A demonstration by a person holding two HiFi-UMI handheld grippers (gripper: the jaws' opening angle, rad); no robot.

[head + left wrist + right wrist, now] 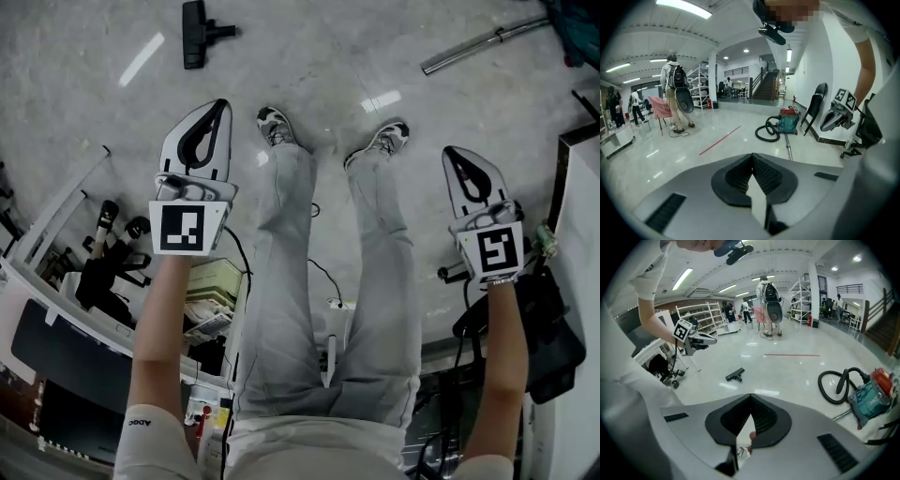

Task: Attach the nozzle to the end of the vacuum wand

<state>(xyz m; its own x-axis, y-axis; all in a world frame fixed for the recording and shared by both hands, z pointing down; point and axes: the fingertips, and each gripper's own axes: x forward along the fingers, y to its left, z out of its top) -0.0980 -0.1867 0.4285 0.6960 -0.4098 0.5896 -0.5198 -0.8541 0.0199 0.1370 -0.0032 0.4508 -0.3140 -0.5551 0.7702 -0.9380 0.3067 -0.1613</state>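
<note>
Glossy pale floor (656, 154) runs out ahead of the left fingers (733, 179), with a red line (719, 139) streaked across it. Further on stand white shelving racks (701, 79), with a dark staircase (764, 89) at the far end. Long ceiling lights (684, 7) glare overhead, and a white wall (806, 70) closes the right side.

Bright ceiling strip lights glare off the glossy floor (375, 56); gripper views bulge at edges
</note>
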